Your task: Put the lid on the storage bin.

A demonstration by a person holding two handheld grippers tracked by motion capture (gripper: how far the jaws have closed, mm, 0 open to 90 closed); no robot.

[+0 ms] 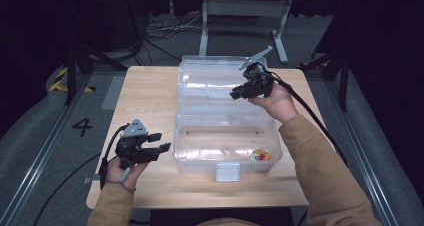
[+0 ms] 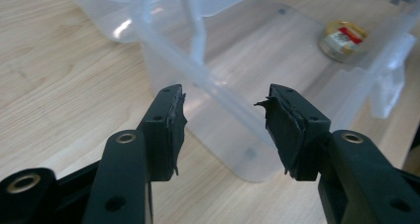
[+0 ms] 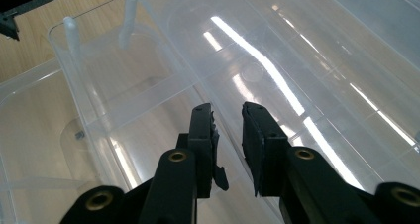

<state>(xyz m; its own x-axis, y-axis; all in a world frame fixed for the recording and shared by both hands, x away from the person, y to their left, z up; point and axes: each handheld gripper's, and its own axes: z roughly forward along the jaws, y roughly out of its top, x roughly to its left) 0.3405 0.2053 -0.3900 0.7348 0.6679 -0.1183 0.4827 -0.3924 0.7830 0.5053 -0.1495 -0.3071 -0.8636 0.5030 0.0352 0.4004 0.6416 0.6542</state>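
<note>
Right gripper (image 1: 239, 93): jaws narrowly parted, empty, at the clear plastic hinged box's (image 1: 200, 158) open lid (image 1: 210, 78), 12 o'clock.
Left gripper (image 1: 162, 142): wide open, empty, 9 o'clock.
Advice: grip the lid rim squarely.

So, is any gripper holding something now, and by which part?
Nothing is held. The left gripper is open beside the clear plastic box; the right gripper is open above its lid.

A clear plastic box (image 1: 227, 136) stands open on the wooden desk (image 1: 145, 93), just beside the left hand-held gripper (image 1: 161, 141). Its lid (image 1: 215, 76) is tipped back under the right hand-held gripper (image 1: 235, 93). A small round jar (image 1: 260, 155) lies in the box's near corner, well apart from both. Cables (image 1: 165, 28) lie on the grey floor beyond.
</note>
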